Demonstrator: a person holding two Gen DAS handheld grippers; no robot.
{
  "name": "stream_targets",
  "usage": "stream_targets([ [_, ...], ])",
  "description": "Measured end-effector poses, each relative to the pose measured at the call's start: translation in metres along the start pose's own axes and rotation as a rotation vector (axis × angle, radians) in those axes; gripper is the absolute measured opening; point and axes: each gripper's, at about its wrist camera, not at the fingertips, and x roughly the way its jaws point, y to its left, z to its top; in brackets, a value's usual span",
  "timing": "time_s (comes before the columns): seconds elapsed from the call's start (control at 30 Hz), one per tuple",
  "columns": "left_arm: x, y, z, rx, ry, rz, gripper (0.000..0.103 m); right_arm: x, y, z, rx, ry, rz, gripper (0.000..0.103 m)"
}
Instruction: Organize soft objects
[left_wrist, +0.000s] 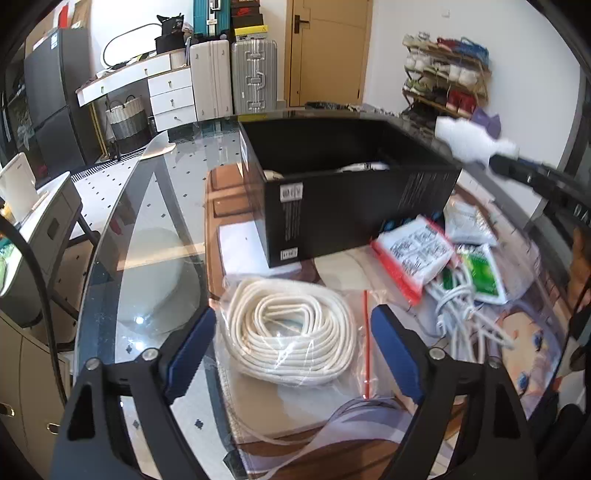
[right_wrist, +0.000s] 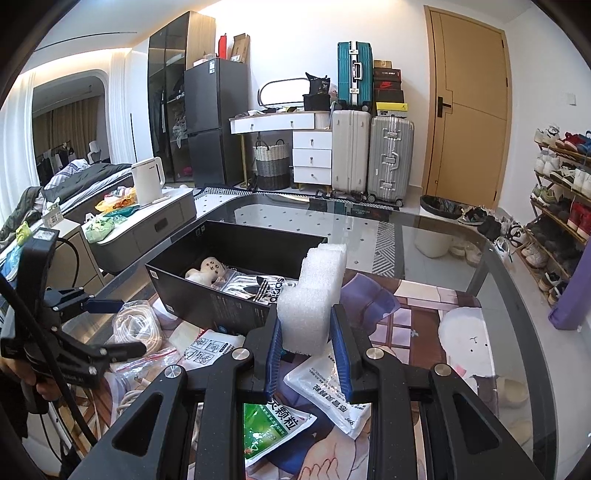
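Right gripper (right_wrist: 303, 332): blue pads clamped on a white foam block (right_wrist: 314, 295), block upright, held off the table, its top near the black box's near right corner. In the left wrist view the same foam (left_wrist: 469, 142) shows blurred past the box's far right corner.

Left gripper (left_wrist: 291, 332): jaws spread wide, nothing pinched. It hangs over a coil of white rope in a clear zip bag (left_wrist: 291, 332), coil between the two fingers (contact with the bag can't be judged). From the right wrist view this gripper (right_wrist: 122, 325) sits left of the box, a hand (right_wrist: 33, 376) on its handle.

Black box (left_wrist: 347, 206) is open-topped, on the glass table (left_wrist: 147, 206), just behind the rope bag. Inside: a pale plush toy (right_wrist: 205, 271) and a striped black-and-white item (right_wrist: 266, 288).

Right of the rope bag: red-edged sachet (left_wrist: 413, 254), green sachet (left_wrist: 480, 273), white sachet (left_wrist: 465, 221), loose white cable (left_wrist: 458, 317), all on a printed mat (left_wrist: 532, 332) on the table.
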Motion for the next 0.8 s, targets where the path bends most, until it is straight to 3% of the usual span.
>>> stream_targets([
  [0.17, 0.009, -0.006, 0.0, 0.026, 0.041, 0.011, 0.087, 0.002, 0.002, 0.0, -0.005, 0.003, 0.003, 0.025],
  [0.43, 0.008, -0.013, 0.0, 0.06, 0.035, -0.004, 0.057, 0.003, 0.005, 0.002, -0.013, 0.002, 0.01, 0.025],
  [0.8, -0.007, -0.018, 0.001, 0.049, -0.003, 0.001, 0.053, -0.003, 0.007, 0.004, -0.024, -0.014, 0.019, 0.025],
])
